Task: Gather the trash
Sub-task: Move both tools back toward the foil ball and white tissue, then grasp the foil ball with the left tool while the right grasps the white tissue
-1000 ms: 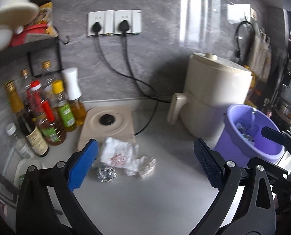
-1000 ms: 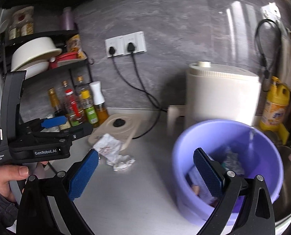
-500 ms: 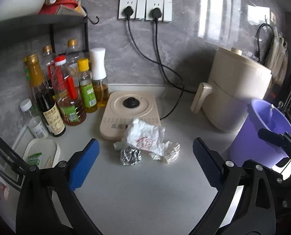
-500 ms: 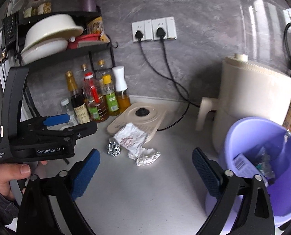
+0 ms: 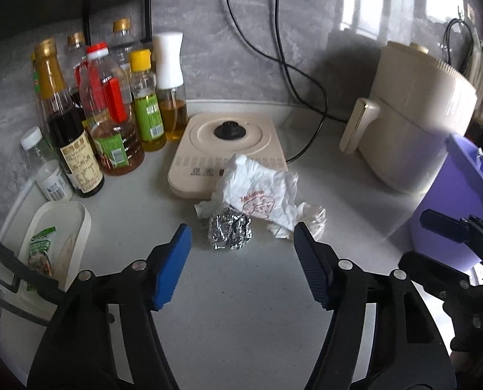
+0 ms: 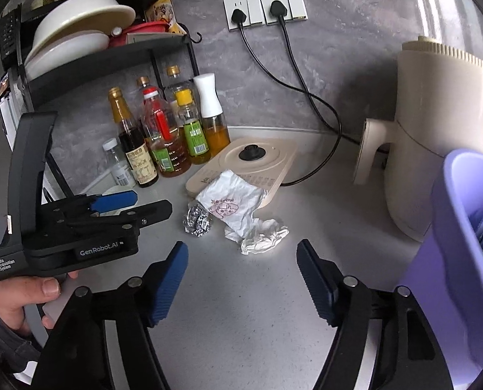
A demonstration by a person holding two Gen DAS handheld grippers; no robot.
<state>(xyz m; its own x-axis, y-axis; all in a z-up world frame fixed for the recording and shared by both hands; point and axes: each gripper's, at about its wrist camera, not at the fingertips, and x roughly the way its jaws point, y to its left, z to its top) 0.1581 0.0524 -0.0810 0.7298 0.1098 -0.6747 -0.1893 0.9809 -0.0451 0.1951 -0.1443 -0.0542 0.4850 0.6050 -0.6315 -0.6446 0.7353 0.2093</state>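
Observation:
A crumpled foil ball (image 5: 230, 231) lies on the grey counter, with a crumpled white wrapper with red print (image 5: 257, 191) and a wad of white tissue (image 5: 313, 221) just beyond it. My left gripper (image 5: 240, 240) is open and empty, its tips either side of the foil ball, just short of it. My right gripper (image 6: 241, 260) is open and empty, near the tissue (image 6: 262, 235). The foil (image 6: 196, 219) and wrapper (image 6: 230, 203) show there too. The purple bucket (image 6: 452, 260) holds trash at the right; its wall also shows in the left wrist view (image 5: 449, 195).
A beige induction cooker (image 5: 228, 149) sits behind the trash. Several sauce and oil bottles (image 5: 111, 120) stand at left under a black rack (image 6: 111, 52). A cream air fryer (image 5: 417, 120) stands at right. A white tray (image 5: 56, 237) lies at front left.
My left gripper moved down and forward toward the foil ball, which now lies between its tips. My right gripper swung left, so the bucket slid to the right edge.

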